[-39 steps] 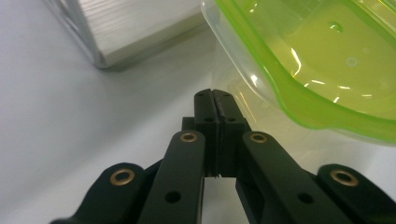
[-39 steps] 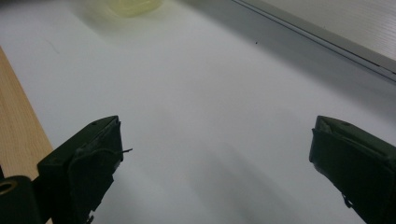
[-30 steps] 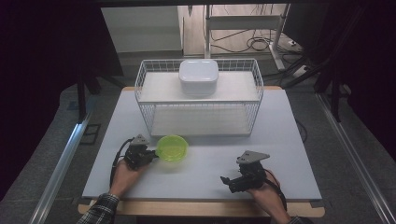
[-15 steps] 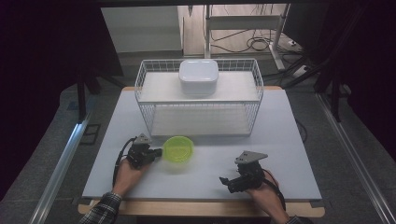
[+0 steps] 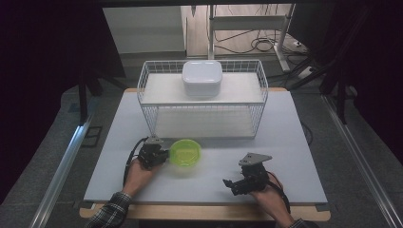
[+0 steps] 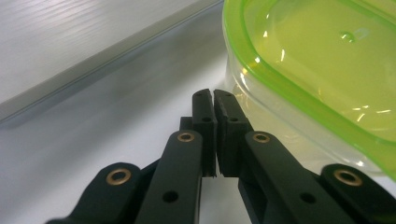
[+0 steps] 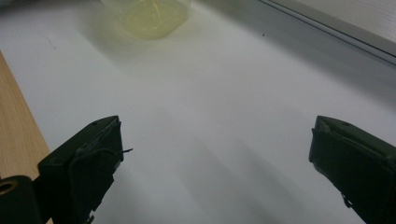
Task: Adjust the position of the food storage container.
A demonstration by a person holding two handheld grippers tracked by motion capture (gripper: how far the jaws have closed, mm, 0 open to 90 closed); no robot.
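Observation:
A translucent green bowl (image 5: 185, 152) stands on the white table (image 5: 285, 142), in front of the wire rack. My left gripper (image 5: 164, 154) is shut with nothing between its jaws, its tips against the bowl's left side. In the left gripper view the shut gripper (image 6: 213, 93) lies along the wall of the bowl (image 6: 317, 60), just under its green rim. My right gripper (image 5: 230, 184) rests near the table's front edge, right of the bowl, open and empty. In the right gripper view the gripper (image 7: 212, 140) points at the blurred bowl (image 7: 149, 16) far off.
A white wire rack (image 5: 142, 90) stands at the back of the table with a white lidded container (image 5: 202, 78) on its upper shelf. The table's wooden front edge (image 7: 18, 126) runs close to the right gripper.
The left gripper has slid to the right with its shut tips at the bowl, and the bowl has shifted a little to the right. The right gripper has hardly moved.

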